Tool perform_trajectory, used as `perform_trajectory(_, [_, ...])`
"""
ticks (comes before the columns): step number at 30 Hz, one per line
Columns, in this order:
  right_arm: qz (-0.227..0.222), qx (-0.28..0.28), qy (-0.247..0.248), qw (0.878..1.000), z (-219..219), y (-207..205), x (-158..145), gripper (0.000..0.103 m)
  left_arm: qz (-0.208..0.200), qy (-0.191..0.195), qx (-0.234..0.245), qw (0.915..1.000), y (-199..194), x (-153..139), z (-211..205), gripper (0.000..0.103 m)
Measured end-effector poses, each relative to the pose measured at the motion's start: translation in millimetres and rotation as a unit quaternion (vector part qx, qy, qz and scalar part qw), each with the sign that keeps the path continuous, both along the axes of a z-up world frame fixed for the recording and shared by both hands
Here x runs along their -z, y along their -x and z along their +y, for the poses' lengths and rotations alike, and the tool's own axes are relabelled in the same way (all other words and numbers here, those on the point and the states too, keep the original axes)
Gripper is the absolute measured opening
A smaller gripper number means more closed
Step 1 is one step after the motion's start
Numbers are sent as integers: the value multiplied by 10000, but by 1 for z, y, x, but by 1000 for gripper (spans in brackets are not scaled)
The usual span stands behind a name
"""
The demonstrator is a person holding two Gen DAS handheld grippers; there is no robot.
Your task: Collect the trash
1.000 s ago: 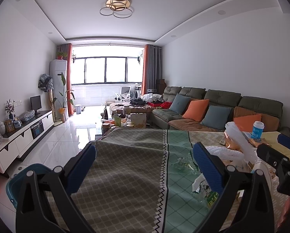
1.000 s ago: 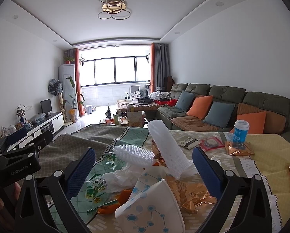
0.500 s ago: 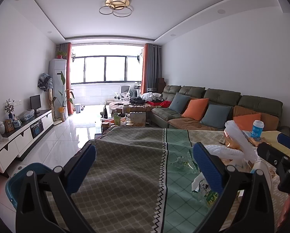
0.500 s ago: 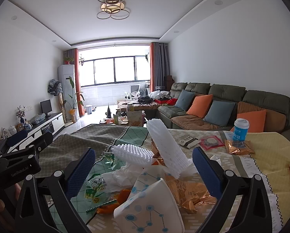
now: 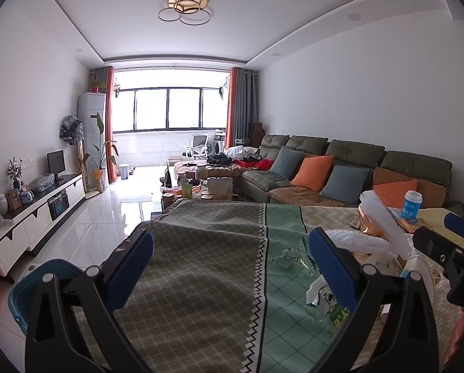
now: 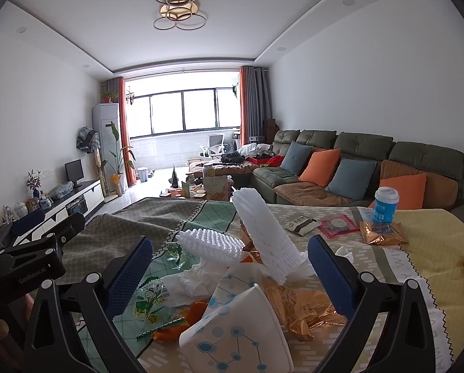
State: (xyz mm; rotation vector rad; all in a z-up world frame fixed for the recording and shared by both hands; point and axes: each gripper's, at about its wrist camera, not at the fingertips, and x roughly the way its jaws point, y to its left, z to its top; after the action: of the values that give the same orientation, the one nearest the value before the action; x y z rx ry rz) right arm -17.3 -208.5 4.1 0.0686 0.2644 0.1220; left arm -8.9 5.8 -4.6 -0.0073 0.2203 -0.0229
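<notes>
Living room, patterned cloth-covered surface (image 6: 418,242). Trash pile (image 6: 232,279): foam netting, wrappers, tissue, heaped centre, directly ahead of the right claw (image 6: 230,273), jaws wide, empty, apparently lined up for a first pick. Left claw (image 5: 232,267): wide, empty, over bare cloth beside the teal bin (image 5: 30,283). Change since earlier frames: negligible; both claws near-stationary.

Left gripper (image 5: 230,264), right gripper (image 6: 230,267): black frames, blue textured pads, silver screws; "GenRobot.AI" printed white.
</notes>
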Motion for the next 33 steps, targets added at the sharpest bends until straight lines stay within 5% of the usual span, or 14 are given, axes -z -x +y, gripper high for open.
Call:
perform_trajectory(10, [135, -113, -45, 9998, -2, 1, 3, 99, 141, 18, 115, 9998, -5, 4, -1, 100])
perform_trajectory(18, [493, -352, -110, 9981, -10, 8, 13, 99, 685, 148, 695, 9951, -17, 17, -1, 100])
perform_trajectory(23, [759, -546, -166, 9955, -19, 7, 17, 97, 1260, 178, 1430, 9815, -28, 35, -13, 99])
perform_trajectory(29, [1141, -856, -300, 9893, -26, 4, 26, 74, 1793, 389, 2138, 9595, -36, 53, -28, 99])
perform_trajectory(33, [1309, -1045, -299, 9854, -26, 4, 31, 60, 1995, 412, 2472, 9473, -37, 59, -37, 82])
